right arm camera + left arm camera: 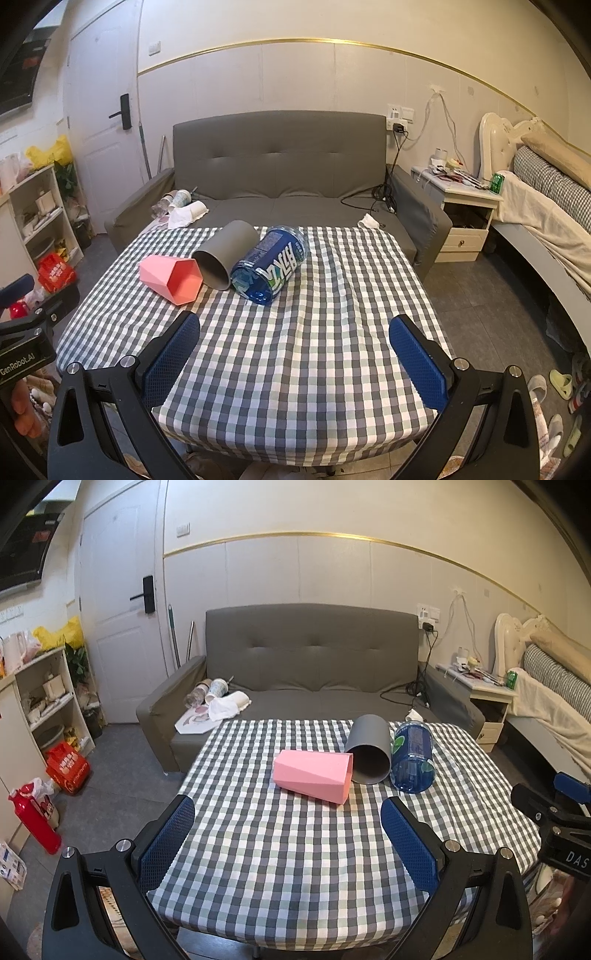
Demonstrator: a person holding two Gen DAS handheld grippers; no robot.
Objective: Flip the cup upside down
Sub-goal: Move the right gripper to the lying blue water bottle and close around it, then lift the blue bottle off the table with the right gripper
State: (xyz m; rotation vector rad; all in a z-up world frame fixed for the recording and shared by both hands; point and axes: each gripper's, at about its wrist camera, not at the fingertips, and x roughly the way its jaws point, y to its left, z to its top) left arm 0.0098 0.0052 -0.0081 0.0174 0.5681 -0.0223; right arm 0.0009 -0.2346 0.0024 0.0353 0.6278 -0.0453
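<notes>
Three cups lie on their sides in a row on the checked tablecloth (280, 853) (295, 350). A pink faceted cup (313, 780) (170, 278) is leftmost, its mouth turned right. A grey cylindrical cup (369, 749) (225, 258) lies beside it, mouth toward me. A blue transparent cup (413, 757) (271, 264) with a printed label lies rightmost. My left gripper (288, 808) is open, short of the pink cup, empty. My right gripper (294, 326) is open too, short of the blue cup, empty. Each gripper's body shows at the other view's edge.
A grey sofa (314, 657) (280, 162) stands behind the table with cups and cloth on its left seat. A shelf unit (48, 698) and red items stand left; a nightstand (465, 218) and bed (546, 206) lie right. Slippers (561, 384) lie on the floor.
</notes>
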